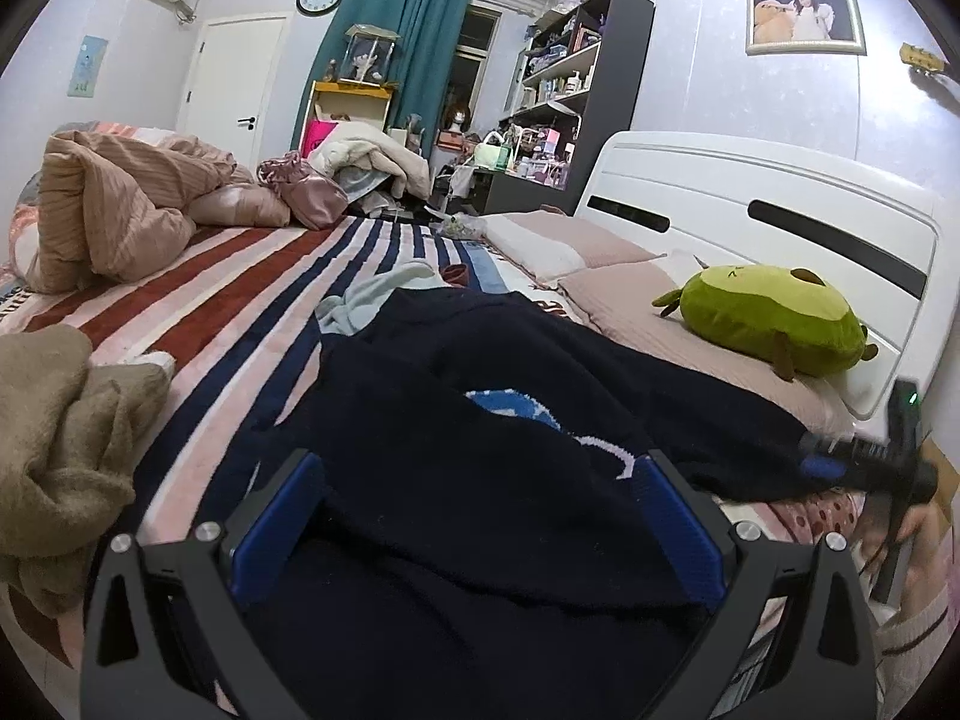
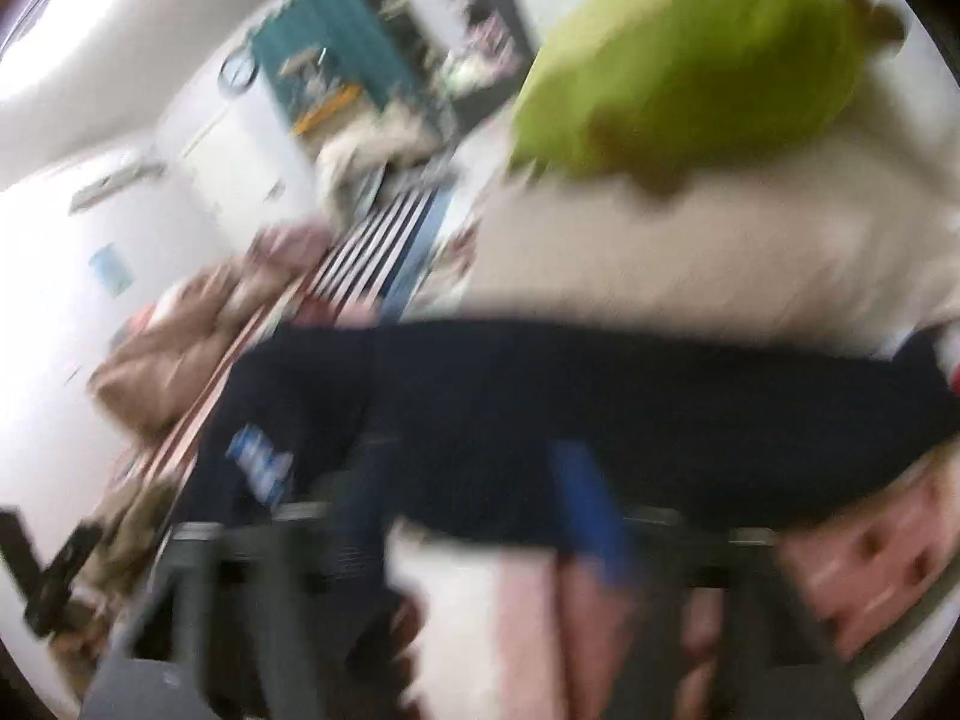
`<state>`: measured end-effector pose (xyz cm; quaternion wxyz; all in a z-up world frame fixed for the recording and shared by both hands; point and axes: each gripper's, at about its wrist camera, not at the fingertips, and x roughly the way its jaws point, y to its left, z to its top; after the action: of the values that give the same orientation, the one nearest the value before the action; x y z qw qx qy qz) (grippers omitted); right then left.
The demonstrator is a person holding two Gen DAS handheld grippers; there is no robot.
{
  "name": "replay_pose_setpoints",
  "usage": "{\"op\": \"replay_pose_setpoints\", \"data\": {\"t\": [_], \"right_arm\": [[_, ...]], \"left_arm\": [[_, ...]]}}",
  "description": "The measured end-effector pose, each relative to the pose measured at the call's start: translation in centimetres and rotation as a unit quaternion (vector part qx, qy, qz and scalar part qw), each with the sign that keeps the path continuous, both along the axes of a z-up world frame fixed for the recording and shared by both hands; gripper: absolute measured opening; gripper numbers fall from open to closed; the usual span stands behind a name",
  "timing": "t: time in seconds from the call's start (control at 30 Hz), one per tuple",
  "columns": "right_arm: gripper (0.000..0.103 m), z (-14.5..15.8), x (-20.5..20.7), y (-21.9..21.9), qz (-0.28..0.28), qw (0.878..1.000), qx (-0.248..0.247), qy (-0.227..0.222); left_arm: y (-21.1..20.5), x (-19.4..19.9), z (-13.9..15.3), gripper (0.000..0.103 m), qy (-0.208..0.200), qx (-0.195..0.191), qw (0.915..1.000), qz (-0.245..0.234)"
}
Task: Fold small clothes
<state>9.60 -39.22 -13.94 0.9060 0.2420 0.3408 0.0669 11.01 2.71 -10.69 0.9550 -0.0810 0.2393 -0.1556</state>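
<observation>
- Dark navy garment (image 1: 480,450) lies spread over the striped bed cover (image 1: 240,300), with a blue and white pattern showing near its middle; it reaches from the bed's centre toward the pillows.
- At far left, a tan fuzzy cloth (image 1: 54,438) sits bunched on the bed edge, and a brown ribbed quilt (image 1: 120,210) is heaped farther back.
- A pale blue cloth (image 1: 372,294) lies just beyond the garment's far edge.
- Left tongs (image 1: 480,492) hang wide open just above the garment, blue pads (image 1: 282,516) spread to either side with dark fabric between them.
- A green avocado plush toy (image 1: 768,318) rests on a pink pillow (image 1: 630,300) against the white headboard (image 1: 750,198).
- Right tongs (image 1: 840,468) lie low at the garment's right edge; whether they grip the cloth I cannot tell.
- The right wrist view is heavily blurred: the garment (image 2: 540,396) crosses the frame beneath the plush toy (image 2: 690,54), and one blue pad (image 2: 588,510) shows.
</observation>
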Motion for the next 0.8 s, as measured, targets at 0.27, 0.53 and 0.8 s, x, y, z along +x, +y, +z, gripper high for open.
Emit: {"op": "replay_pose_setpoints", "data": {"t": [0.27,0.53,0.8], "right_arm": [[0.075,-6.7,2.8,1.0,-0.028,0.994,0.105,0.023],[0.040,-6.3,3.2,-1.7,-0.167,0.983,0.066,-0.041],[0.032,-2.9,-0.3,0.9,-0.168,0.978,-0.004,-0.125]], "left_arm": [[0.7,0.4,-0.7,0.102,0.013,0.003,0.9999,0.009],[0.1,0.3,0.0,0.102,0.003,0.027,0.9992,0.029],[-0.3,-0.9,1.1,0.102,-0.007,0.032,0.9990,0.031]]}}
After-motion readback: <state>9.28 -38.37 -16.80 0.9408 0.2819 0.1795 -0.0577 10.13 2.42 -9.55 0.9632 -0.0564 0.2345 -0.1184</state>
